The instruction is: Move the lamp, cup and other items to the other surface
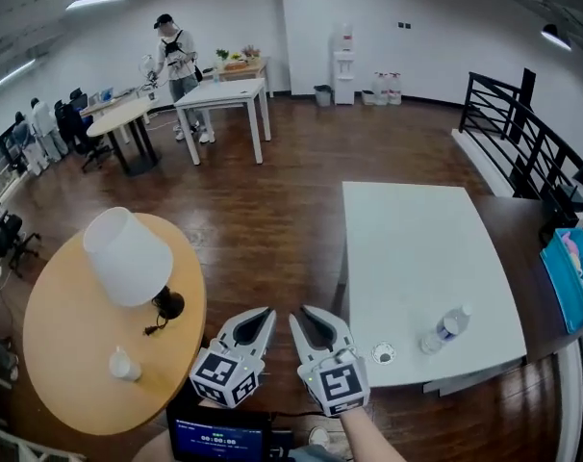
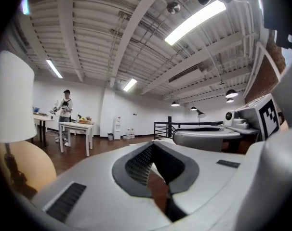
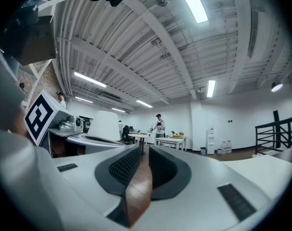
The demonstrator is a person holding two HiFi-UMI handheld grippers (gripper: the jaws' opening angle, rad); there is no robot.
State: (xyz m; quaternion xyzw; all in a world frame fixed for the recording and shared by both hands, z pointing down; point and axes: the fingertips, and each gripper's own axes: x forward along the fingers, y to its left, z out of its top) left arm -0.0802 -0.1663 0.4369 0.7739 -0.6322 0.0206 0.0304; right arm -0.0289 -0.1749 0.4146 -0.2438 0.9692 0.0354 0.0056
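Note:
A lamp (image 1: pixel 128 256) with a white shade and a black base stands on the round wooden table (image 1: pixel 65 340) at the left. A small white cup (image 1: pixel 123 364) sits near that table's front edge. In the left gripper view the lamp shade (image 2: pixel 11 97) fills the left edge. My left gripper (image 1: pixel 267 313) is held in the air between the two tables, shut with nothing in it. Beside it my right gripper (image 1: pixel 306 314) is also empty, its jaws a narrow gap apart. The white rectangular table (image 1: pixel 417 248) lies to the right.
A plastic water bottle (image 1: pixel 445 327) and a small round ring (image 1: pixel 383 354) lie on the white table's near end. A blue bag (image 1: pixel 572 277) and a black railing (image 1: pixel 522 123) are at the far right. A person (image 1: pixel 181 56) stands by distant tables.

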